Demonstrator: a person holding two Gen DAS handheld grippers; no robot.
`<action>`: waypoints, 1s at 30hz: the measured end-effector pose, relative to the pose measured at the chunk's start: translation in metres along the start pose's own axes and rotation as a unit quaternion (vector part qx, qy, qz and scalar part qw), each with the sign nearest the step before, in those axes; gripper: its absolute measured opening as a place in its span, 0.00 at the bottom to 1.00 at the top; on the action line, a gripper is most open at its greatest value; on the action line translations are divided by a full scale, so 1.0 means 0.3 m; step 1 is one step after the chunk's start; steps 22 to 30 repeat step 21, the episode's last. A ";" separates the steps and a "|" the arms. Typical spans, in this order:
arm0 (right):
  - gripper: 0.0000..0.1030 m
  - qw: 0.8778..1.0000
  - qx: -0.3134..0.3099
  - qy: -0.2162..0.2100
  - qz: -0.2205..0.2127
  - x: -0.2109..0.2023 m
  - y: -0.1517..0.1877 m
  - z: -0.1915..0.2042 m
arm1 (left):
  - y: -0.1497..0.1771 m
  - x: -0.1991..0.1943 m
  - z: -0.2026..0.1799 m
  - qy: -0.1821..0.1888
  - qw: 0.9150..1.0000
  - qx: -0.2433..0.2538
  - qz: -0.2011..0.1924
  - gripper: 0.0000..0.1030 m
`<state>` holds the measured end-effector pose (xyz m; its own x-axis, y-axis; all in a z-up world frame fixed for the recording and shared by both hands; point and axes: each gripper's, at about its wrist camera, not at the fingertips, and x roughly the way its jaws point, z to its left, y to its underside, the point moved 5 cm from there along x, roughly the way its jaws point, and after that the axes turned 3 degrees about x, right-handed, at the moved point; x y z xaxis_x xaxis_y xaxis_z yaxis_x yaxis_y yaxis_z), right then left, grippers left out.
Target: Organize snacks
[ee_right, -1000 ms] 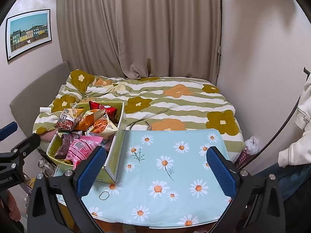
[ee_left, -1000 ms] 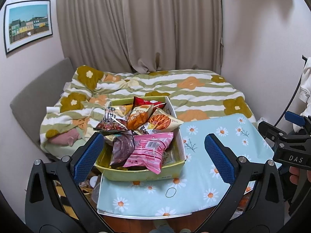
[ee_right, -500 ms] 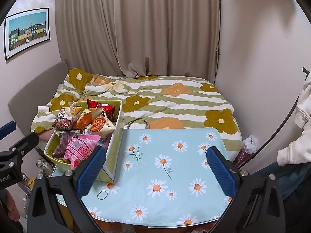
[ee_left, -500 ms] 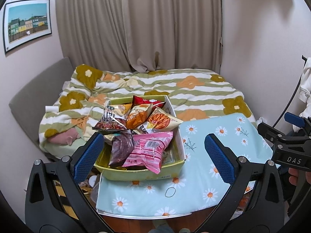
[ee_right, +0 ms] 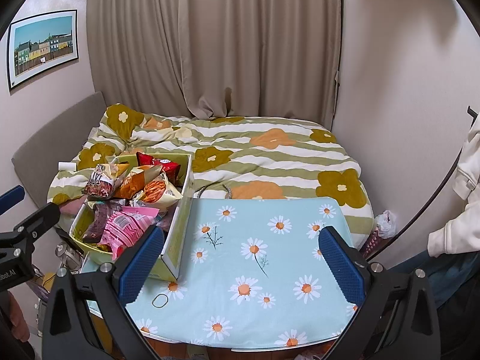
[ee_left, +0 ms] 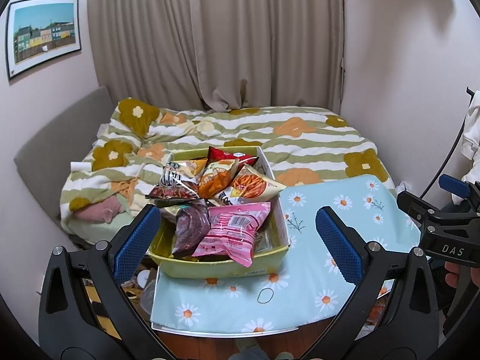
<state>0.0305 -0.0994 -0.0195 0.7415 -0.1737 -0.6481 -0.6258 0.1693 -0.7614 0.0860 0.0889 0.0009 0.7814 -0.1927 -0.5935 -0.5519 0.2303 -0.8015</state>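
Observation:
A yellow-green box (ee_left: 210, 268) sits at the left of a table with a light blue daisy cloth (ee_left: 324, 240). It is heaped with snack bags: a pink bag (ee_left: 234, 232) and a dark purple bag (ee_left: 190, 231) in front, an orange-stick bag (ee_left: 255, 184), a brown bag (ee_left: 174, 184) and a red bag (ee_left: 229, 157) behind. My left gripper (ee_left: 237, 240) is open and empty, held just short of the box. My right gripper (ee_right: 240, 264) is open and empty above the bare cloth (ee_right: 270, 255); the box (ee_right: 177, 240) lies to its left.
A bed with a green-striped flower duvet (ee_right: 270, 156) lies behind the table. Beige curtains (ee_left: 240, 45) hang at the back. A grey headboard (ee_left: 54, 138) and a framed picture (ee_left: 42, 33) are on the left wall. Clutter lies on the floor (ee_left: 138, 282) left of the table.
Both grippers have drifted slightly; the scene shifts a little in both views. Both stay open and empty. The snacks have not moved.

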 end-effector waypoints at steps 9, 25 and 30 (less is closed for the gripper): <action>1.00 1.000 -0.004 0.001 0.001 -0.011 0.016 0.019 | 0.017 -0.004 0.001 0.000 1.000 -0.003 0.004 1.00; 1.00 1.000 -0.008 0.000 0.004 -0.032 0.019 0.044 | 0.025 -0.029 -0.018 -0.008 1.000 -0.007 -0.001 1.00; 1.00 1.000 -0.008 0.000 0.004 -0.032 0.019 0.044 | 0.025 -0.029 -0.018 -0.008 1.000 -0.007 -0.001 1.00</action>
